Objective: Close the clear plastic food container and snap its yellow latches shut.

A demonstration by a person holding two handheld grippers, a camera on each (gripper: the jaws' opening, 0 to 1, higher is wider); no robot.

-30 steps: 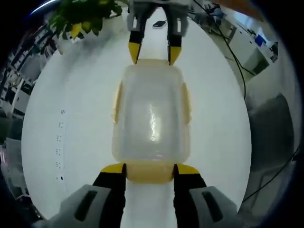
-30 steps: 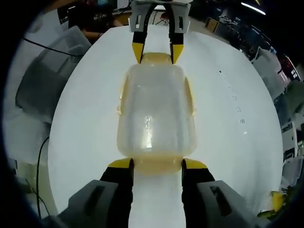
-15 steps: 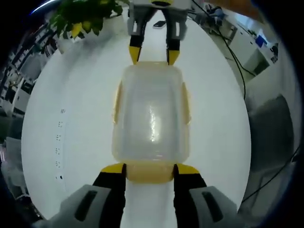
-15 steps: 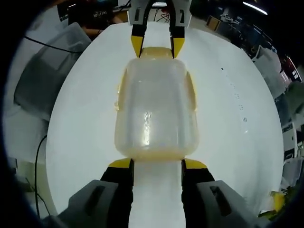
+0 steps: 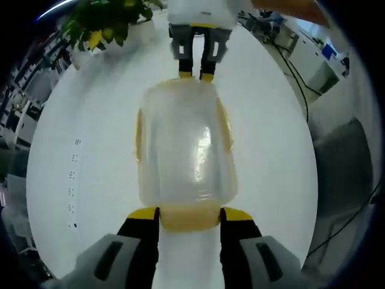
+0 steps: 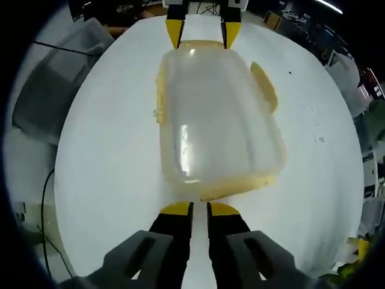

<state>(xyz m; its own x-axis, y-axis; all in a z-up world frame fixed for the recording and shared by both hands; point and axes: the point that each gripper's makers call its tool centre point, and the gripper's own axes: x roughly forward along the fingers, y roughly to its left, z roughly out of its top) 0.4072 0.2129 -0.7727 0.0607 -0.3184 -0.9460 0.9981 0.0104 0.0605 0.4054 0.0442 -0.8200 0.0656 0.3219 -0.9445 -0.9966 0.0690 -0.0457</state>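
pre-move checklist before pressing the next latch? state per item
1. Lid seated on the container: ok, it covers the tub.
2. Left tongs straddling the end latch: ok, open.
3. Right tongs placed at their end: not ok, nearly closed and short of the container.
4. Side latch snapped down: not ok, it flares outward.
5. Other latches locked: cannot tell.
6. Container on the table: ok.

Left gripper view looks along its own tongs (image 5: 189, 214), close over the white counter (image 5: 84, 150), facing the opposite tongs (image 5: 197, 75) beyond the container (image 5: 180, 150). Right gripper view faces the reverse way over its tongs (image 6: 200, 208). Both views share the container (image 6: 216, 120) and counter (image 6: 102, 156) from opposite ends.
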